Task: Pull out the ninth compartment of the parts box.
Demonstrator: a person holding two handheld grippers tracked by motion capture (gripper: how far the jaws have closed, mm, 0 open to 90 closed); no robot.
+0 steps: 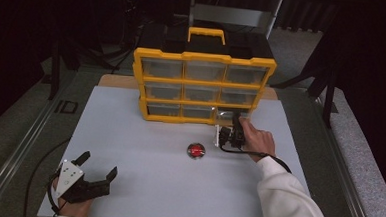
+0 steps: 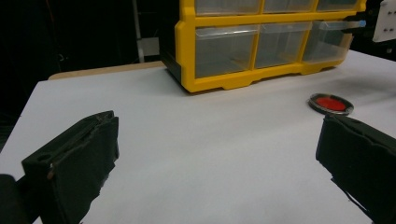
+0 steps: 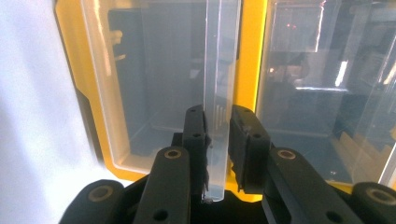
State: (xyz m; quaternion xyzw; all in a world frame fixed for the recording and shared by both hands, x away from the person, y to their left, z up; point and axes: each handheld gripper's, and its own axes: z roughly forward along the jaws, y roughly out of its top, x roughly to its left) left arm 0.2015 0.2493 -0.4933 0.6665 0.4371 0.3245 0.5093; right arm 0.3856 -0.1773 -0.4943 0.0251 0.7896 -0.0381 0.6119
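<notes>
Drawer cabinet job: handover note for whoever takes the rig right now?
Right gripper: shut on the clear handle lip of the bottom right drawer of the yellow drawer cabinet; the drawer looks pulled out a little.
Left gripper: open, holding nothing, low over the white table near its front left corner.
Red disc: lies on the table in front of the cabinet, apart from both grippers.
Done: drawer handle gripped, drawer probably started.
Left, as far as I can judge: finish pulling the drawer open; the disc likely goes in next, and nobody has touched it yet.
</notes>
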